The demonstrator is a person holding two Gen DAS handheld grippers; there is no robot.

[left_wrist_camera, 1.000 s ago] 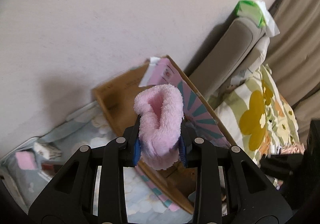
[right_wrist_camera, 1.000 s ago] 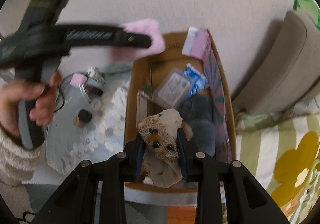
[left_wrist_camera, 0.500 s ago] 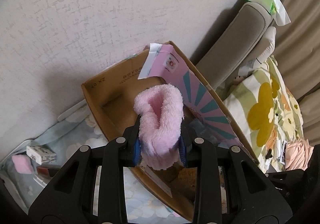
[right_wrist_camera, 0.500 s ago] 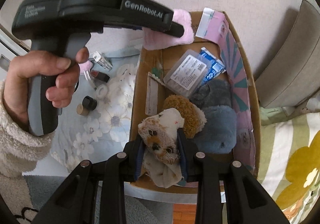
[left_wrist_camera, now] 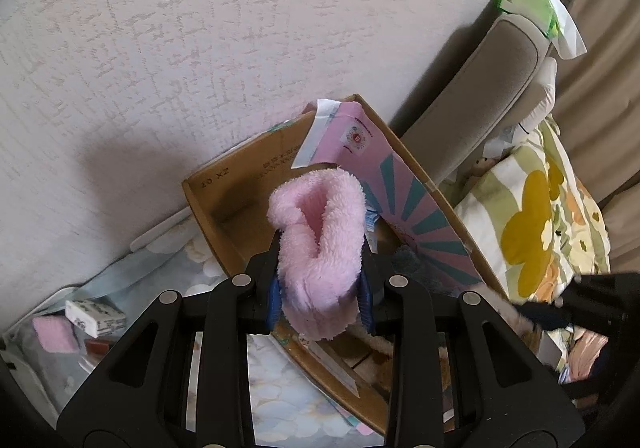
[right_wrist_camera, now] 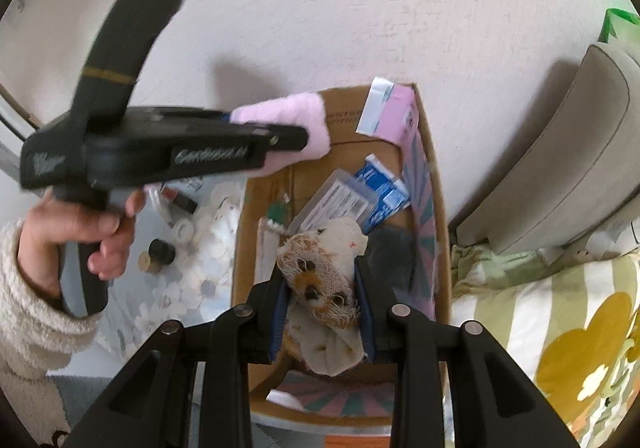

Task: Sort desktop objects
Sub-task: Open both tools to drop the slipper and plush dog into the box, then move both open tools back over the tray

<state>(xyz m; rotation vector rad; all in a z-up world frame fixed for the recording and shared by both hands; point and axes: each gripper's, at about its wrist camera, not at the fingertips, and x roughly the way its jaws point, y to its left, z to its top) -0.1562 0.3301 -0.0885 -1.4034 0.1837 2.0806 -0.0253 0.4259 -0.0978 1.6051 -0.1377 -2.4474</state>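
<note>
My left gripper [left_wrist_camera: 320,302] is shut on a fluffy pink sock [left_wrist_camera: 318,244], held above the near corner of an open cardboard box [left_wrist_camera: 216,207]. In the right wrist view that same pink sock [right_wrist_camera: 292,115] pokes out past the left gripper's body, over the box's far left corner. My right gripper [right_wrist_camera: 322,318] is shut on a worn cream plush toy with a brown face [right_wrist_camera: 320,280], hanging over the cardboard box [right_wrist_camera: 438,232]. Inside the box lie a clear plastic case [right_wrist_camera: 336,203], a blue packet [right_wrist_camera: 380,183] and a dark grey fluffy item [right_wrist_camera: 394,248].
Left of the box, a floral cloth [right_wrist_camera: 200,268] carries small cosmetics: a dark jar [right_wrist_camera: 160,250], a white roll [right_wrist_camera: 184,228], a small white carton [left_wrist_camera: 94,318], a pink pad [left_wrist_camera: 54,334]. A grey cushion [right_wrist_camera: 560,151] and flower-print bedding [right_wrist_camera: 560,328] lie right. A wall stands behind.
The right gripper's view has shifted over the box, the plush now covering the brown fluffy item. The left gripper with the pink sock has moved across the right view, its handle now tilted.
</note>
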